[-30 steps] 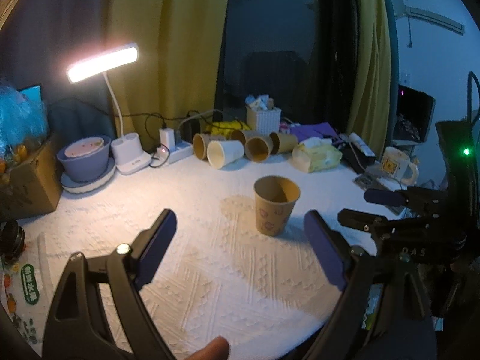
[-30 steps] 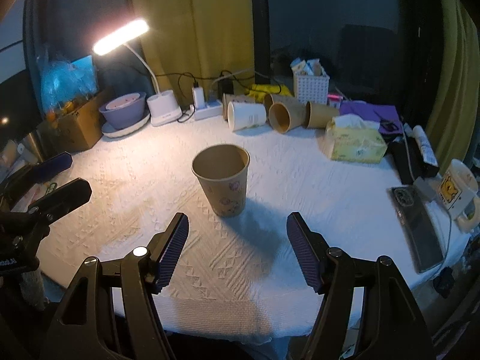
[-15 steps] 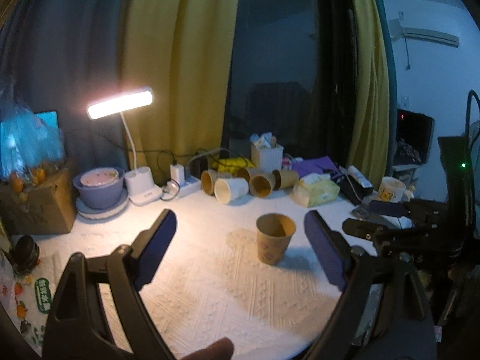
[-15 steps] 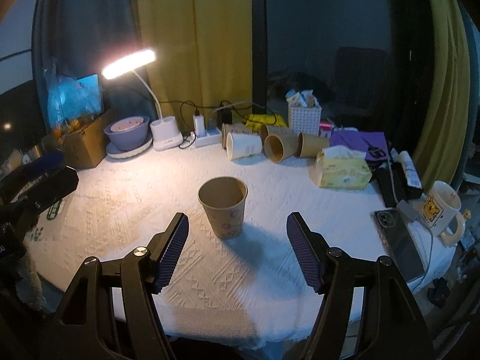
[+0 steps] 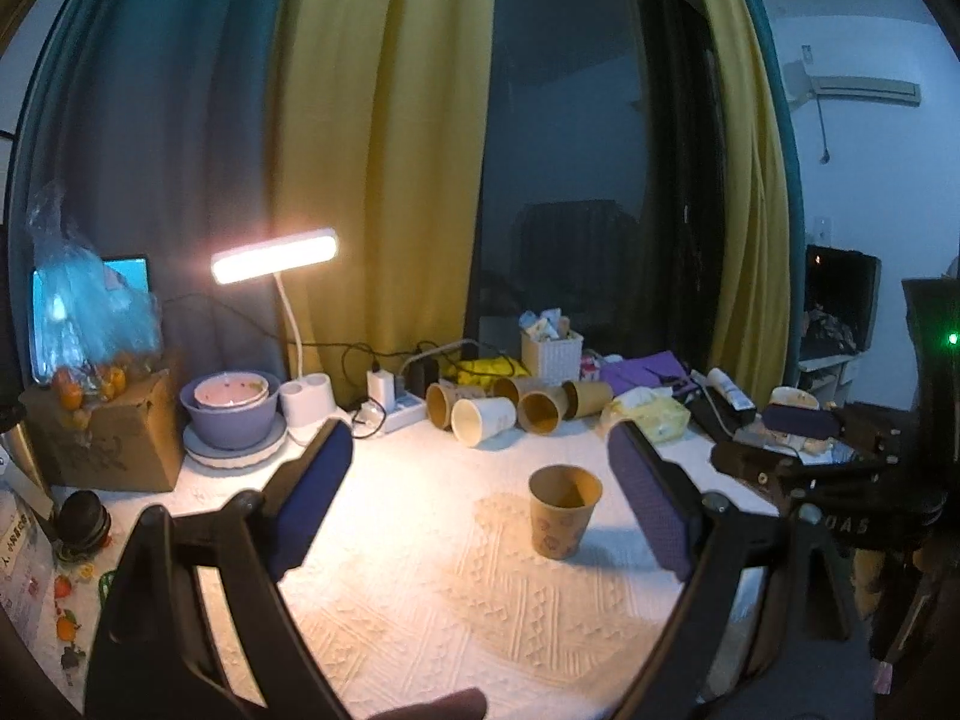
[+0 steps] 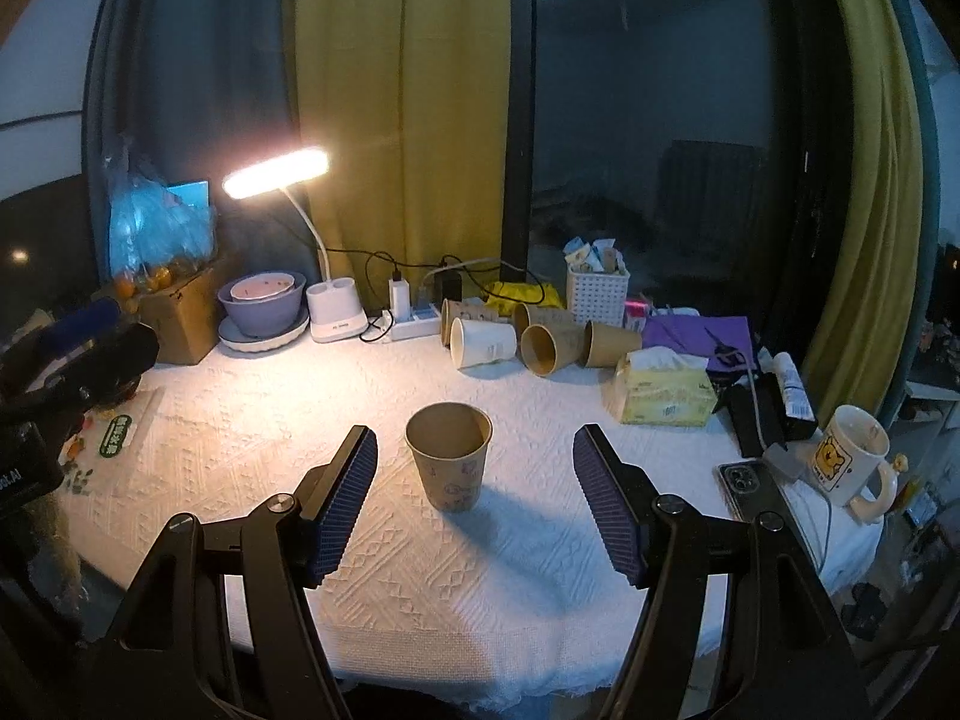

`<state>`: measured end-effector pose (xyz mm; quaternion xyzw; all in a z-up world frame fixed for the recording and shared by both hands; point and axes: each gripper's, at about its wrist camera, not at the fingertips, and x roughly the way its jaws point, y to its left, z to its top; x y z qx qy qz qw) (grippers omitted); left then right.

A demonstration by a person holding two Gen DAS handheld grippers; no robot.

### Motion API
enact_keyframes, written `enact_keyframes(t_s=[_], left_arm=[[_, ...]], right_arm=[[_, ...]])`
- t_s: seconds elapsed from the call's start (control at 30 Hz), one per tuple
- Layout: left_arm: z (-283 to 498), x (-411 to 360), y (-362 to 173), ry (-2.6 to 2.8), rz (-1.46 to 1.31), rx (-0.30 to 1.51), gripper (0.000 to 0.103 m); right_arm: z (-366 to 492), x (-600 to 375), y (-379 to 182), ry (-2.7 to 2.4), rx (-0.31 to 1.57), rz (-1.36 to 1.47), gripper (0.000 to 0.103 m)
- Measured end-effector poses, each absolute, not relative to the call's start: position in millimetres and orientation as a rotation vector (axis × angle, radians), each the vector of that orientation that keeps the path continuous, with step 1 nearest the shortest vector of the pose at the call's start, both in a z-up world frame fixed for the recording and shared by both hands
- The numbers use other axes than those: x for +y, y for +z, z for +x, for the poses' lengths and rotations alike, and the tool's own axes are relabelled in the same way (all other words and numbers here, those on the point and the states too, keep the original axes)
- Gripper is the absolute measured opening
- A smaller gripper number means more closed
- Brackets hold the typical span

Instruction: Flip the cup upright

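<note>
Already the brown paper cup (image 6: 449, 463) stood mouth up on the table (image 6: 240, 438), its long axis vertical, near the middle and a little toward your near edge. From your right gripper (image 6: 474, 501) it lay straight ahead, just beyond the pads and slightly left of centre between them; your left gripper (image 5: 480, 504) had it ahead too, but off toward its right pad and farther away. So your right hand was the nearer one, and I judge the flip itself done, leaving only a retreat that must not clip the rim. Both pairs of jaws were spread wide, pinching nothing and touching nothing.

That cup was thin tapered paper with small printed figures, light and easy to tip. Under it lay a white cloth with a raised woven pattern, soft and slightly grippy. Along the far edge, several more paper cups (image 6: 543, 347) lay on their sides beside a yellow tissue pack (image 6: 663, 396) and a lit desk lamp (image 6: 276, 173).
</note>
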<state>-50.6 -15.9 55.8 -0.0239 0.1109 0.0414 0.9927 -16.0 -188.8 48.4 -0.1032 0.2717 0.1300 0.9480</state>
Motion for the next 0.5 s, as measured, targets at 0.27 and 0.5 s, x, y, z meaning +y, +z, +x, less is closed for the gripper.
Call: enact_keyframes(t_s=[0.27,0.5], left_arm=[[-63,-12,67,0.096,-0.06,0.181,0.088],[-69,-8,74,0.111,-0.067,0.168,0.088]], right_arm=[[-27,-184,62,0.265,0.522,-0.218,0.071],[-34,-185,72,0.261,0.504,-0.21,0.071]])
